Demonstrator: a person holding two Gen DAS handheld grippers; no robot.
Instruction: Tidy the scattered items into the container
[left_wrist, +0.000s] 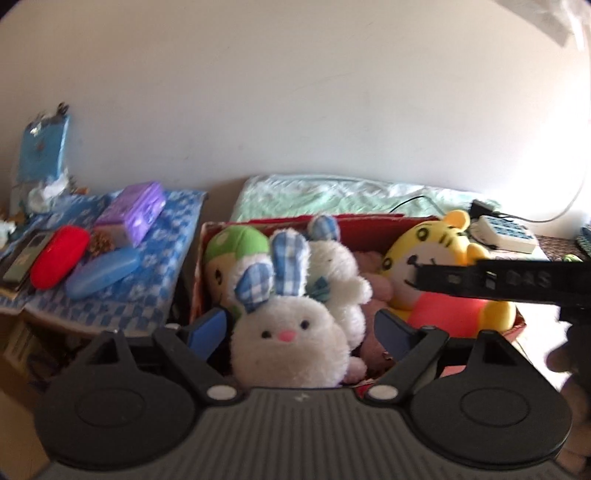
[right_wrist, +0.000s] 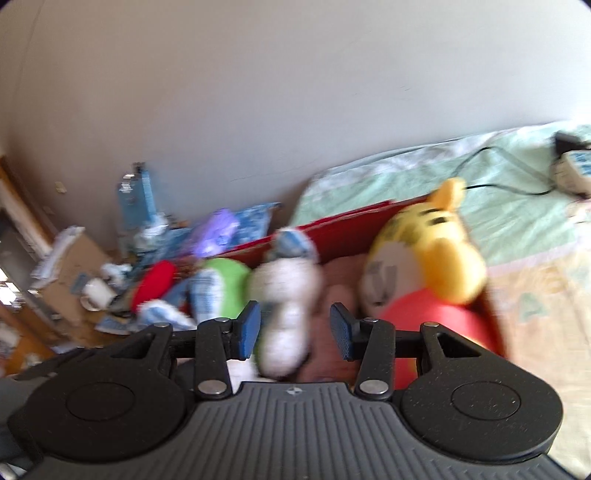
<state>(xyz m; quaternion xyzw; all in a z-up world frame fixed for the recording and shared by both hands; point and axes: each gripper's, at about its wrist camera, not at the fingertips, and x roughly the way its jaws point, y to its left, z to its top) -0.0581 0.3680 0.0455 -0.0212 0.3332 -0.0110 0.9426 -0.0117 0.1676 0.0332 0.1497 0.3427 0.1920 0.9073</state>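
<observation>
The white bunny plush (left_wrist: 291, 332) sits at the near edge of the red box (left_wrist: 369, 220), beside a second bunny (left_wrist: 332, 266) and the tiger doll (left_wrist: 436, 266). The left gripper (left_wrist: 299, 328) straddles it, jaws wide, pads clear: apparently a release. The right gripper (right_wrist: 295, 332) hangs half-open, empty. Next: withdraw and fetch whatever remains outside the box.

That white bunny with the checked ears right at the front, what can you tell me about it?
The white bunny is a fluffy plush with black bead eyes, a pink nose and blue-and-white checked ears standing up. It sits upright, facing the camera, at the near edge of the red box, leaning against a second white plush behind it. The left claw straddles it, pads apart and not pressing.
</observation>
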